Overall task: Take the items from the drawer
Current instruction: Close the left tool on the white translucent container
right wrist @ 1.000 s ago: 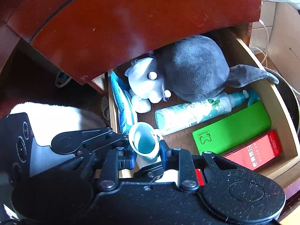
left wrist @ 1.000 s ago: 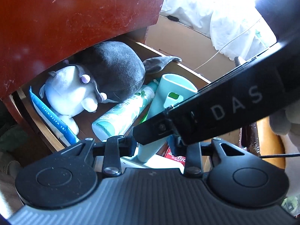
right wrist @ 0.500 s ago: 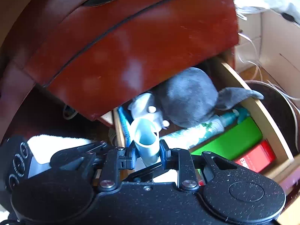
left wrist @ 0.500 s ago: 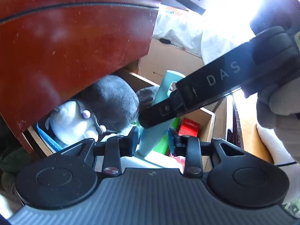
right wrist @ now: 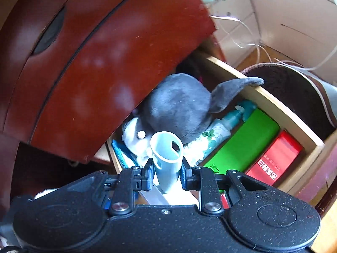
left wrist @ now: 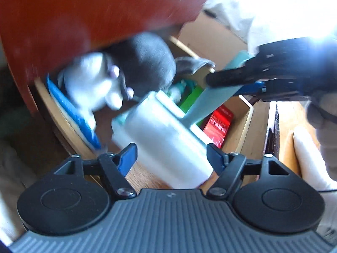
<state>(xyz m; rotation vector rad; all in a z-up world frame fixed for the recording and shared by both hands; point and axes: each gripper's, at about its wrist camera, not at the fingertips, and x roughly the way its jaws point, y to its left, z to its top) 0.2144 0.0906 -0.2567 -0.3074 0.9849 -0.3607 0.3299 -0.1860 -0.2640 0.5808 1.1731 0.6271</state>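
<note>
My right gripper (right wrist: pixel 166 174) is shut on the pale teal handle (right wrist: pixel 166 158) of a lint roller and holds it above the open wooden drawer (right wrist: pixel 271 103). In the blurred left wrist view the roller's white head (left wrist: pixel 166 145) lies between the spread fingers of my open left gripper (left wrist: pixel 171 157); contact cannot be told. The handle (left wrist: pixel 212 100) runs up to the right gripper (left wrist: pixel 250 78). In the drawer lie a grey and white plush toy (right wrist: pixel 181 105), a spray bottle (right wrist: pixel 212 135), a green box (right wrist: pixel 246 143), a red box (right wrist: pixel 276 158) and a blue pack (right wrist: pixel 121 154).
The dark red cabinet front (right wrist: pixel 101 63) overhangs the drawer's back. A cardboard box (right wrist: pixel 294 19) and white cables (right wrist: pixel 254 42) lie behind the drawer, with a dark round object (right wrist: pixel 294 92) beside it. A gloved hand (left wrist: pixel 324 113) shows at the right.
My left gripper has opened wide from shut on the roller. Both views have shifted, and the left view is now blurred by motion. The right gripper still holds the handle.
</note>
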